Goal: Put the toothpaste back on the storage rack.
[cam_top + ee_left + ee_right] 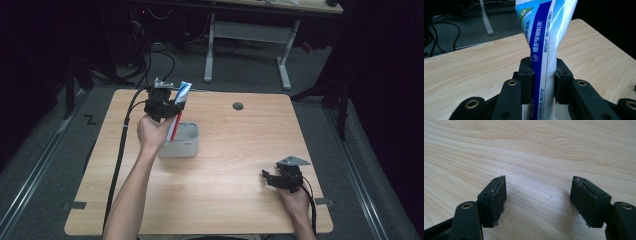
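Observation:
My left gripper (167,107) is shut on a blue and white toothpaste tube (182,94), held upright above a small grey box (182,142) near the table's back left. In the left gripper view the toothpaste tube (544,47) rises between the two black jaws of the left gripper (543,77), its flat crimped end upward. A red part of the tube (174,127) points down into the box. My right gripper (272,179) rests low near the front right of the table, open with nothing between its jaws. The right gripper (539,195) has bare wood between its fingers.
The wooden table (240,150) has a round cable hole (238,106) at the back. Behind it stand a white-legged desk (250,35) and loose cables on the floor. A black cable (120,150) trails from the left gripper over the left edge.

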Demonstrator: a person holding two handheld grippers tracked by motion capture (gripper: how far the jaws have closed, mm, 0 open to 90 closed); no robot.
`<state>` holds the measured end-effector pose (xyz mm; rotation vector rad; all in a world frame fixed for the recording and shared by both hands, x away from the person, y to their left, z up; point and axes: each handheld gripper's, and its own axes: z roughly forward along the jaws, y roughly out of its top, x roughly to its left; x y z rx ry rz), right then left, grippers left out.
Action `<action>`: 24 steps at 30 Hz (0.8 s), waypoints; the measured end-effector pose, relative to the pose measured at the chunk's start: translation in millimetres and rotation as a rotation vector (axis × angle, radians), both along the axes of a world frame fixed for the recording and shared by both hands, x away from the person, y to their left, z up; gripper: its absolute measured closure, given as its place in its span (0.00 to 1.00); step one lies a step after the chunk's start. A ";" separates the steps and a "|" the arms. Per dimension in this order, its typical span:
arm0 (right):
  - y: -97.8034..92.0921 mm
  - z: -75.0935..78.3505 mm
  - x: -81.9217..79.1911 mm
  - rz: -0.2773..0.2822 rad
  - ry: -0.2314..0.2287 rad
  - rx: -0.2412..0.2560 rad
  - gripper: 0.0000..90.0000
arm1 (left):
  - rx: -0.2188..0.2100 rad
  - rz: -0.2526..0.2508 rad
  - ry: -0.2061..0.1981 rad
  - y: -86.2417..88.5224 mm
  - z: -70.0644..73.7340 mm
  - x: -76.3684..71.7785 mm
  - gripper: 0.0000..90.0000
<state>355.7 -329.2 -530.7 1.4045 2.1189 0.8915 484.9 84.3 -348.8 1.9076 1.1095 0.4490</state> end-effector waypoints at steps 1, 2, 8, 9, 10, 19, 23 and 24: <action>0.0 0.0 0.0 0.000 0.000 0.000 0.33 | -0.001 0.002 -0.001 -0.7 -0.3 1.0 0.80; 0.0 0.0 0.0 0.000 0.000 0.000 0.33 | -0.001 0.002 -0.003 -1.4 -0.3 1.9 0.80; 0.0 0.0 0.0 0.000 0.000 0.000 0.33 | -0.015 0.011 -0.020 -5.6 1.8 6.3 0.80; 0.0 0.0 0.0 0.000 0.000 0.000 0.33 | -0.015 0.011 -0.020 -5.6 1.8 6.3 0.80; -0.1 0.0 0.0 0.002 -0.001 -0.001 0.33 | -0.014 0.018 -0.028 -7.6 2.4 8.0 0.80; -0.1 0.0 -0.1 0.002 -0.001 -0.001 0.33 | -0.027 0.034 -0.039 -15.0 0.8 16.7 0.80; -0.1 0.0 -0.1 0.003 -0.002 -0.001 0.33 | -0.030 0.040 -0.040 -15.9 -1.5 19.0 0.80; -0.1 0.0 -0.1 0.004 -0.002 -0.001 0.33 | -0.027 0.040 -0.037 -15.8 -3.7 20.7 0.80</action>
